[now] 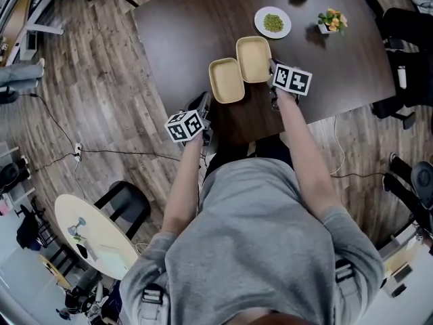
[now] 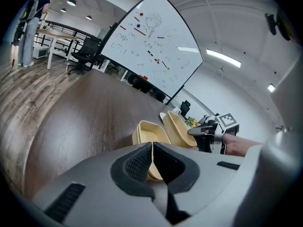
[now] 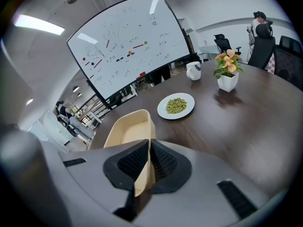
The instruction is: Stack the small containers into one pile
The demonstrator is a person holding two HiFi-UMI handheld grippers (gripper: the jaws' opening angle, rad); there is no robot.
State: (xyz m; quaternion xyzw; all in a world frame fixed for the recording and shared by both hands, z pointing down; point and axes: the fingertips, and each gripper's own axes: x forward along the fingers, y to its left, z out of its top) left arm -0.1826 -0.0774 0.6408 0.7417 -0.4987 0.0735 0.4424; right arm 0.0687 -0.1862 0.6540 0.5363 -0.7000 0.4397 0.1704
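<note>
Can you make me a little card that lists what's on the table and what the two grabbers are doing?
Table: dark brown wooden table
Left gripper: fingers shut on the rim of the nearer beige rectangular plastic container
Right gripper: fingers shut on the rim of the farther beige rectangular plastic container
Pile: not made yet; the two containers are side by side
Other things: round white plate of green bits, white mug, white pot of orange flowers

Bright, even light from ceiling strips (image 2: 225,58); dark fisheye-warped edges
</note>
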